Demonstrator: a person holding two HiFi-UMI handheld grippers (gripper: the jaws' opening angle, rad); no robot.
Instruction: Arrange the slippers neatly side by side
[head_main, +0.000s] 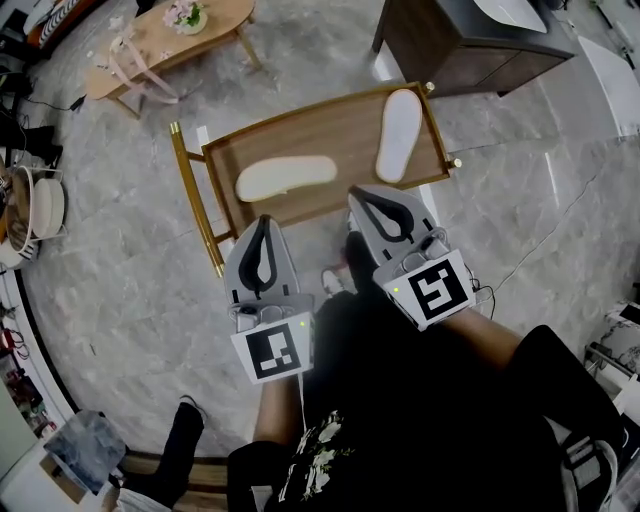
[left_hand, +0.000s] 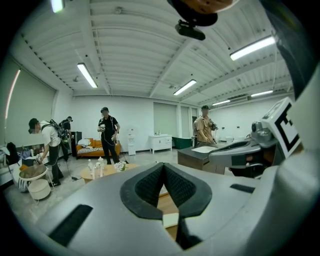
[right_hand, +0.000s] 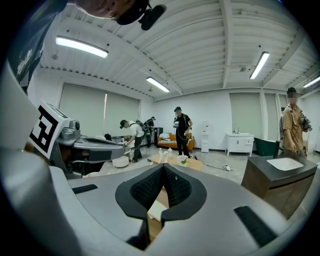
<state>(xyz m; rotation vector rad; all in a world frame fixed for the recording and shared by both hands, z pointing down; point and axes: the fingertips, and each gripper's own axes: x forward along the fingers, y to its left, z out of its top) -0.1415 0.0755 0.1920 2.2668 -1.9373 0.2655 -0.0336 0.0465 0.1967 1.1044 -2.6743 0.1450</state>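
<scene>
**Item: slippers, one pale pair.** Both lie on the wooden tray table (head_main: 330, 128), well apart.
- The first slipper (head_main: 285, 178) lies crosswise, left of the table's middle.
- The second slipper (head_main: 400, 135) lies toward the right end and runs roughly front to back, at a slight tilt.
- They sit almost at right angles and do not touch. I cannot tell whether they lie sole up or sole down.

**Item: left gripper (head_main: 262, 222).** Its jaws are pressed together with nothing between them. It hovers at the table's near edge, just short of the first slipper.

**Item: right gripper (head_main: 356, 194).** Its jaws are likewise together and empty. It hovers at the near edge, near the heel end of the second slipper.

**Status.** I judge the task barely begun, since neither slipper is gripped or lined up.

**Outstanding.**
- I need to part a pair of jaws and take one slipper.
- I then need to turn it parallel to the other.
- Last, I need to set the two close alongside with their ends level.
</scene>
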